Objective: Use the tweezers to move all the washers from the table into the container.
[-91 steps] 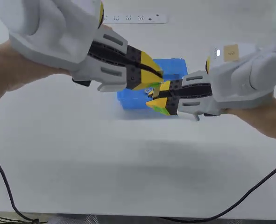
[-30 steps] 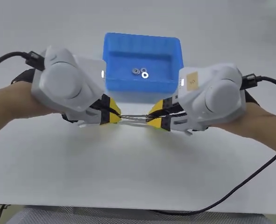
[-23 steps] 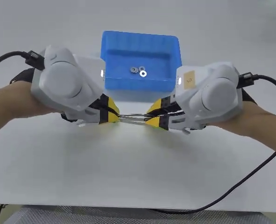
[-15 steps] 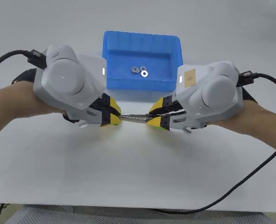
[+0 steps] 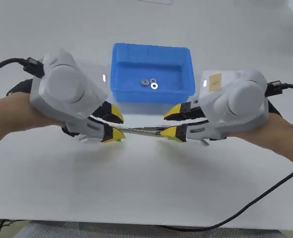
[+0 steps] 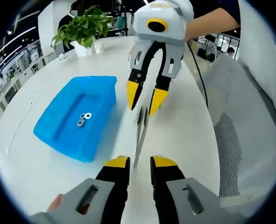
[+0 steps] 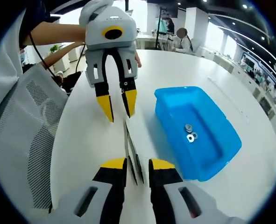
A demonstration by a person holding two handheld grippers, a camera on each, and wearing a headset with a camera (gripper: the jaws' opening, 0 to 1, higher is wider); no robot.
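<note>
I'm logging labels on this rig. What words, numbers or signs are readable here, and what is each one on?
No text here can be read.
On the right gripper, a tan sticker: its marking is too small and blurred to read.
On the blue container: no lettering visible.

Grippers: two, left gripper (image 5: 117,127) and right gripper (image 5: 167,125), mid-frame.
Tweezers (image 5: 141,130): one, centre.
Container (image 5: 151,49): one, blue, upper centre.
Washers (image 5: 154,86): three, clustered inside container.
Cables (image 5: 2,64): two, left and right edges.
Potted plant (image 6: 81,32): one, upper left of left gripper view.
</note>
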